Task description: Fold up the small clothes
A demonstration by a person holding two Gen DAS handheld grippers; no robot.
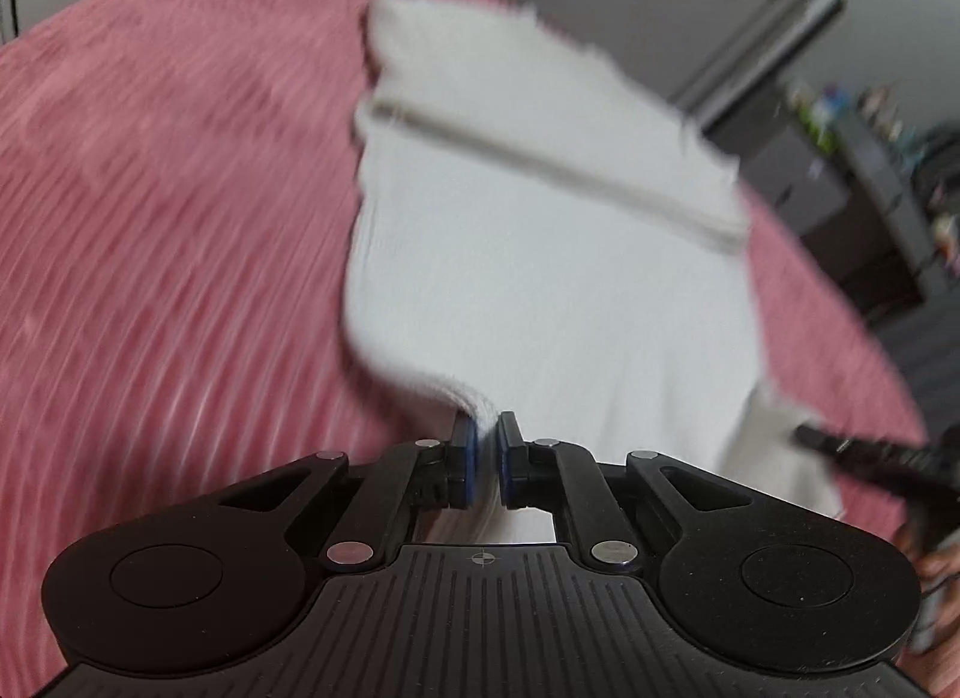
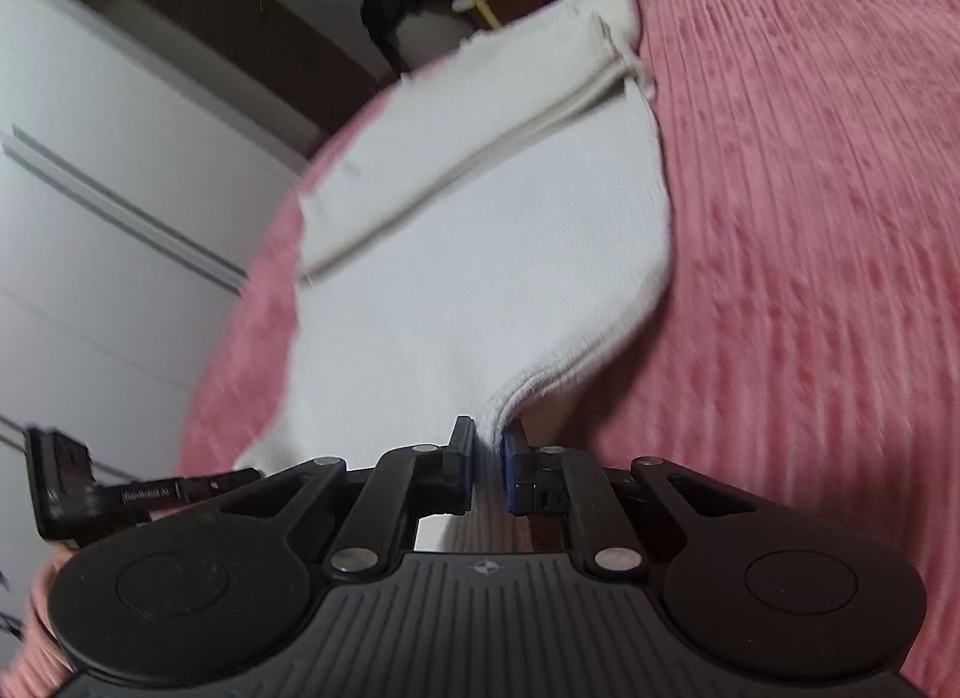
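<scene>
Cloth pinched at both near corners: left claw [image 1: 487, 446] and right claw [image 2: 487, 458] each clamped on the white garment [image 1: 540, 278], lifting its near edge off the pink ribbed bedspread [image 1: 150, 188]. Uneven pull could skew the fold or slip a corner. Nothing nearby blocks the way.

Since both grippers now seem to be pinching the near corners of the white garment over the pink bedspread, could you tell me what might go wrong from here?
1. The left gripper and right gripper each pinch only a thin bit of the white garment; a corner could slip out.
2. The far seamed end still lies on the pink bedspread and may drag or bunch on its ribbed texture.
3. Uneven pulling could skew the fold.
</scene>
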